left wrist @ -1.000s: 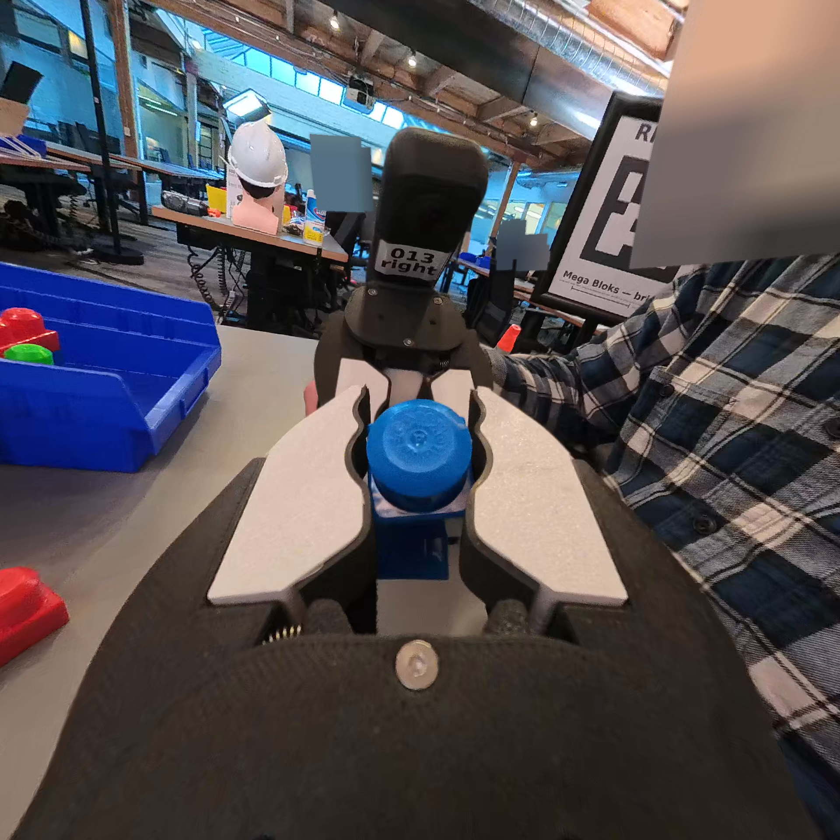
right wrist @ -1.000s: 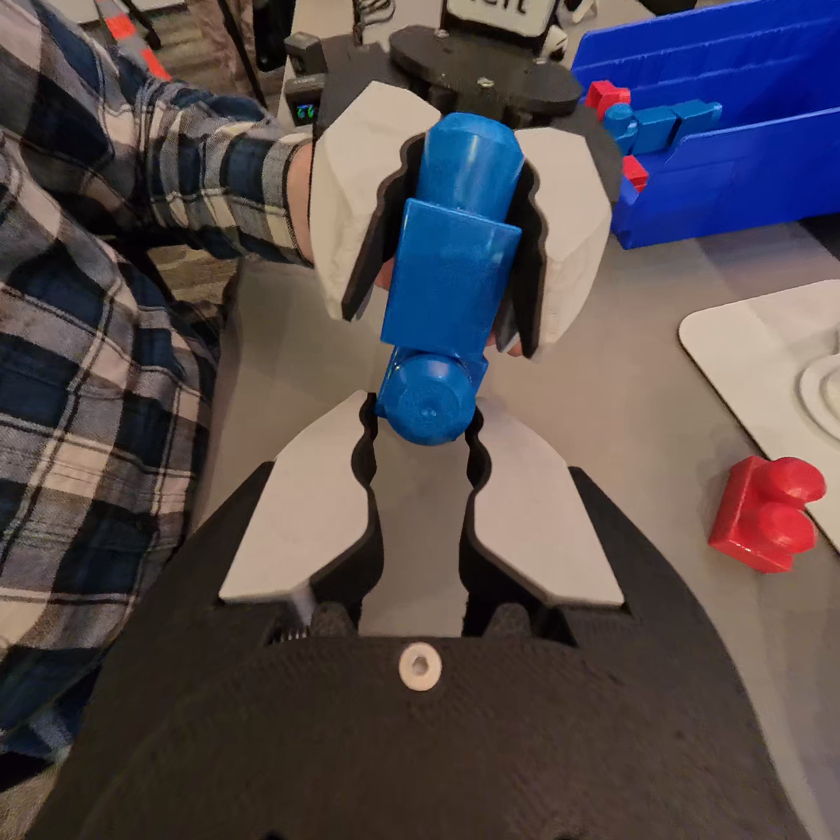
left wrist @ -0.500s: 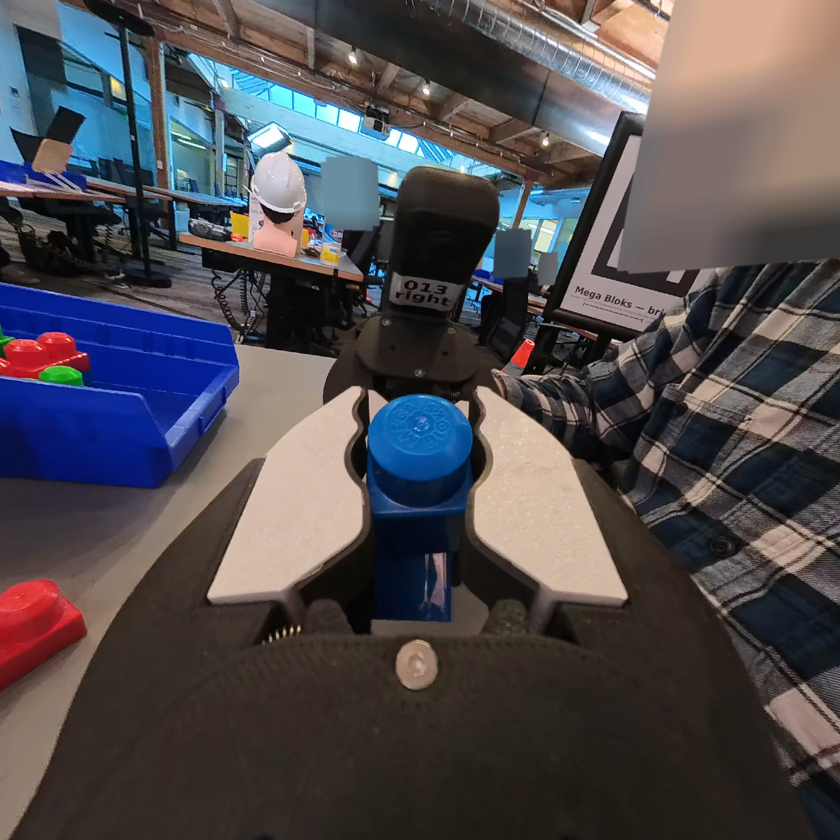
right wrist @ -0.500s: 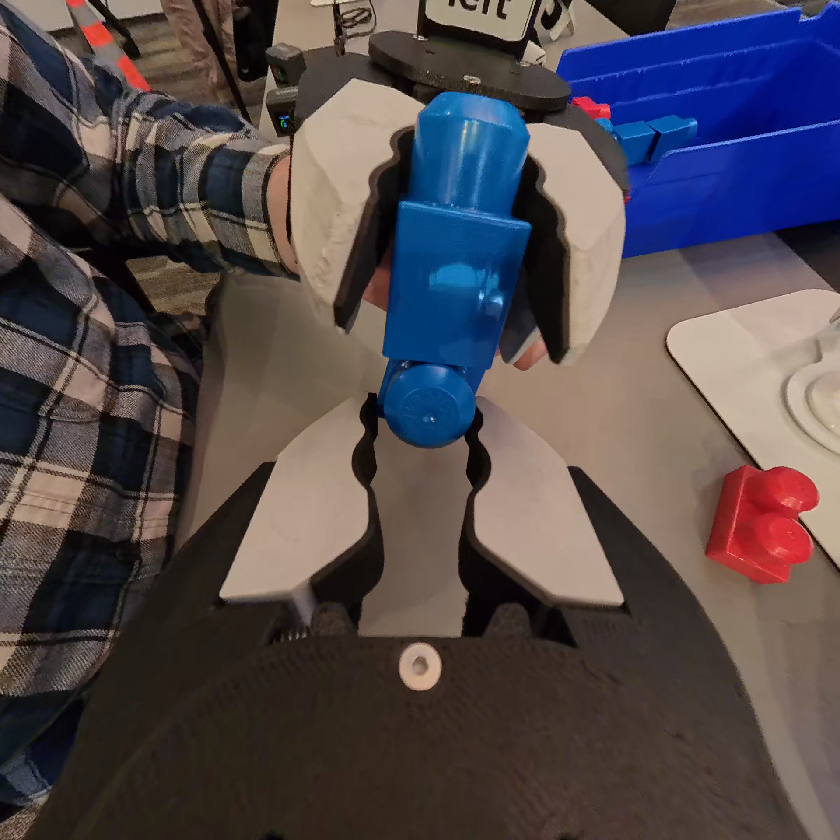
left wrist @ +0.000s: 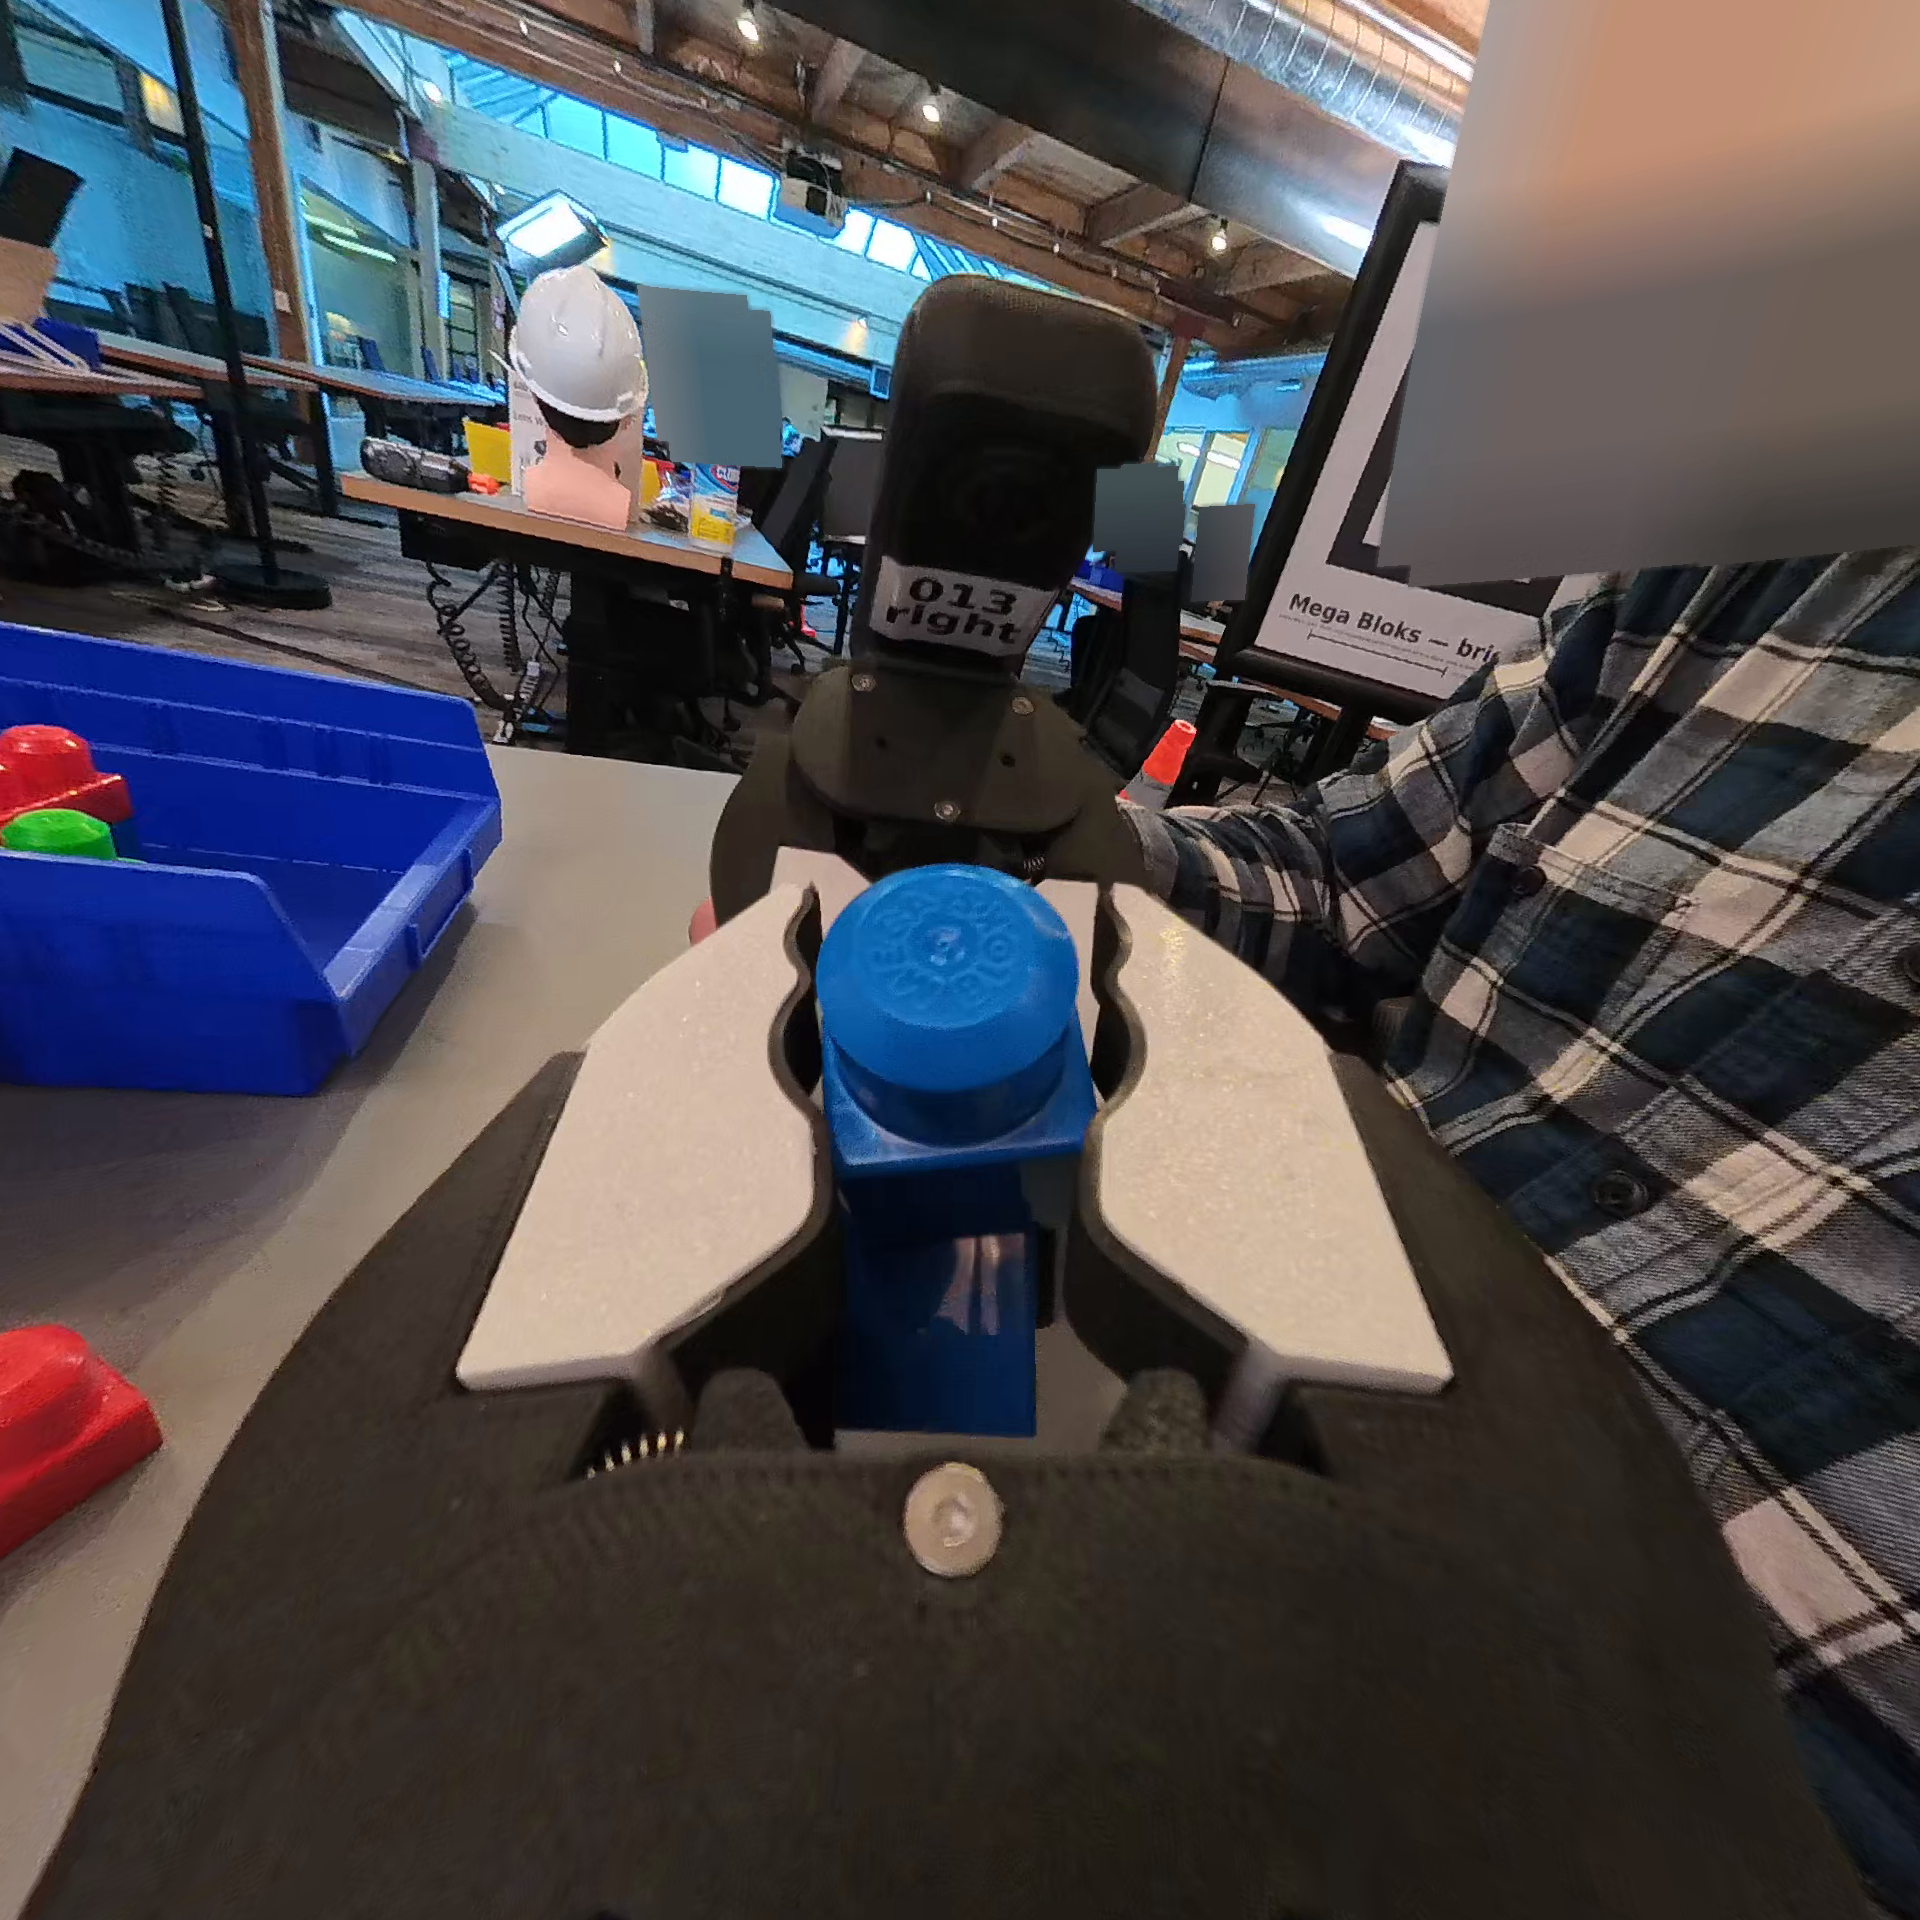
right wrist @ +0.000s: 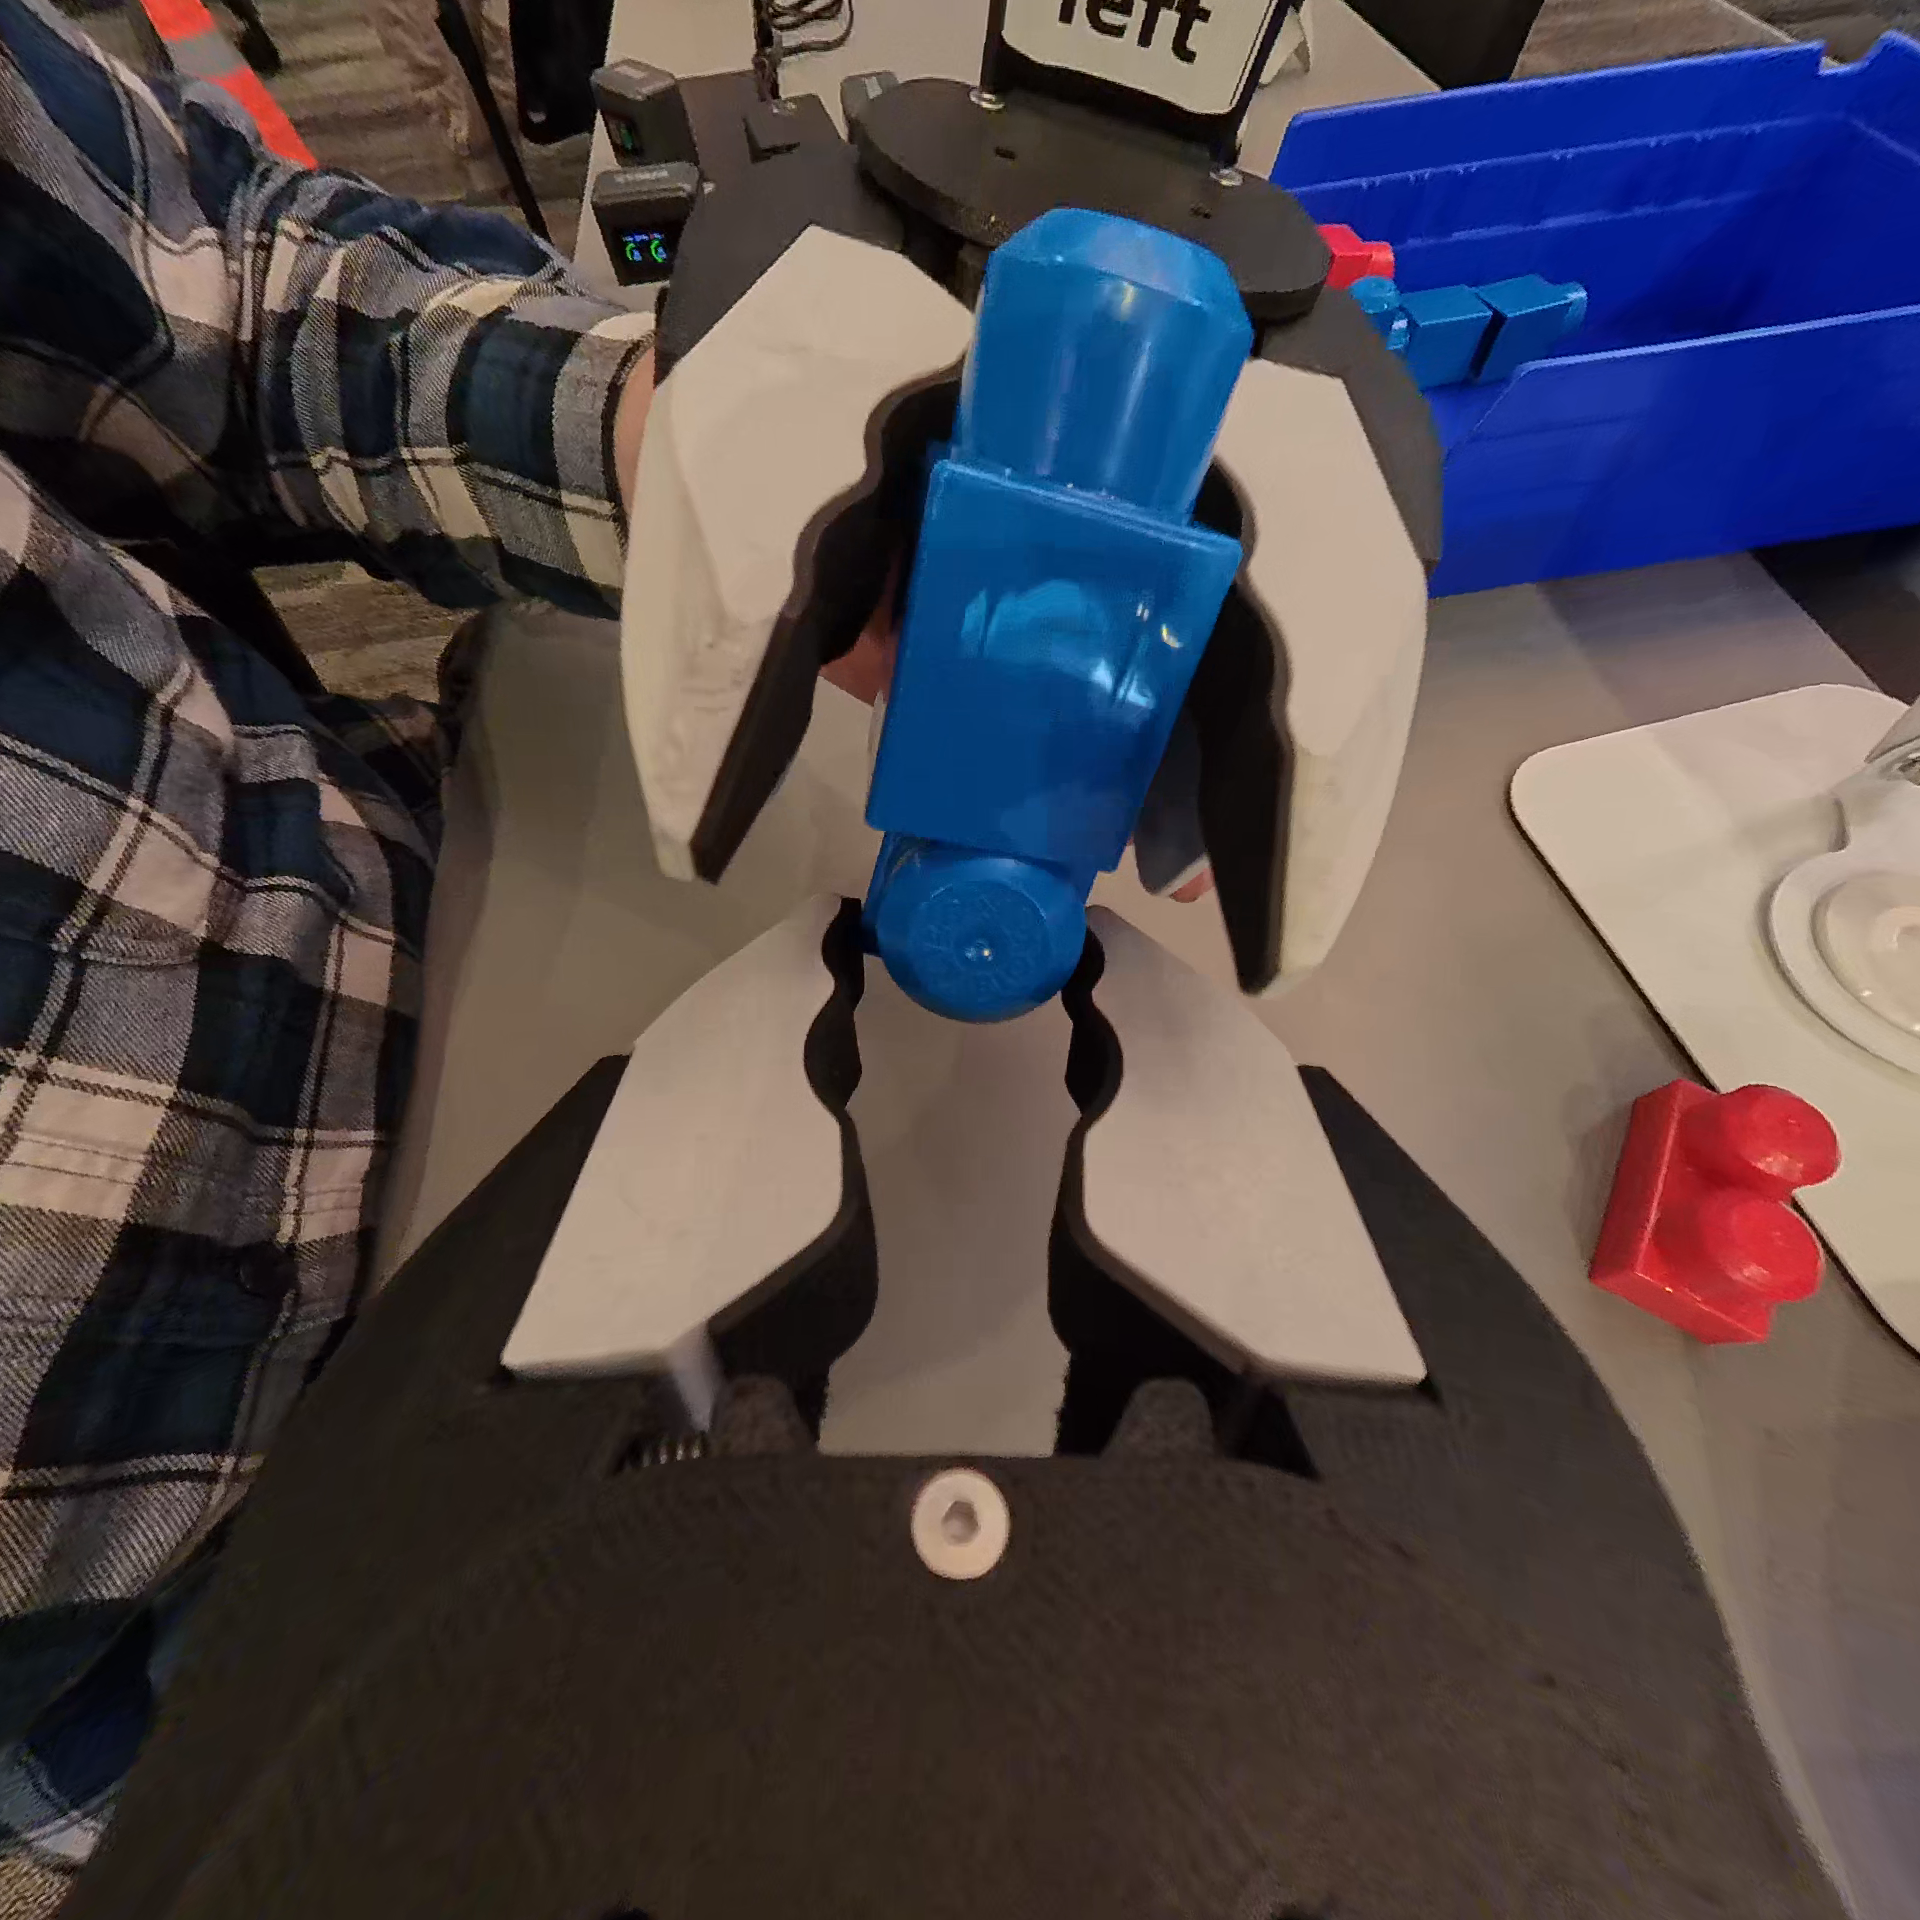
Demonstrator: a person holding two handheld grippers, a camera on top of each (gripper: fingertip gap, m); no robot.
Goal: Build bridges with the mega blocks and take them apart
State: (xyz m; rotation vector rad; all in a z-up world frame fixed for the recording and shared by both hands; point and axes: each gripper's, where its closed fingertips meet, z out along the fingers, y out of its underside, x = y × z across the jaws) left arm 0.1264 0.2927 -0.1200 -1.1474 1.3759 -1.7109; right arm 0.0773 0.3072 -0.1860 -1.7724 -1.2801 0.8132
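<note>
A blue block piece (right wrist: 1039, 675) with a round stud at each end hangs in the air between my two grippers, which face each other. My right gripper (right wrist: 966, 935) is shut on its near stud (right wrist: 971, 940). My left gripper (left wrist: 951, 914) stands open around the other end. Dark gaps show between its pads (left wrist: 727, 1091) and the blue block (left wrist: 951, 1195). In the right wrist view the left gripper's fingers (right wrist: 748, 540) are spread on both sides of the block without pressing it. The right gripper's body (left wrist: 935, 769) shows just behind the block in the left wrist view.
A blue bin (left wrist: 260, 935) holds red and green blocks (left wrist: 52, 779); it also shows in the right wrist view (right wrist: 1662, 468) with blue blocks (right wrist: 1455, 322). A red block (right wrist: 1704, 1216) lies beside a white baseplate (right wrist: 1662, 831). A plaid-sleeved arm (left wrist: 1558, 987) is at the right. My right fingertips sit around 8 cm from my left ones.
My left gripper's jaws have widened and let go of the blue block, which they pressed on before. My right gripper has kept its hold on the stud.
</note>
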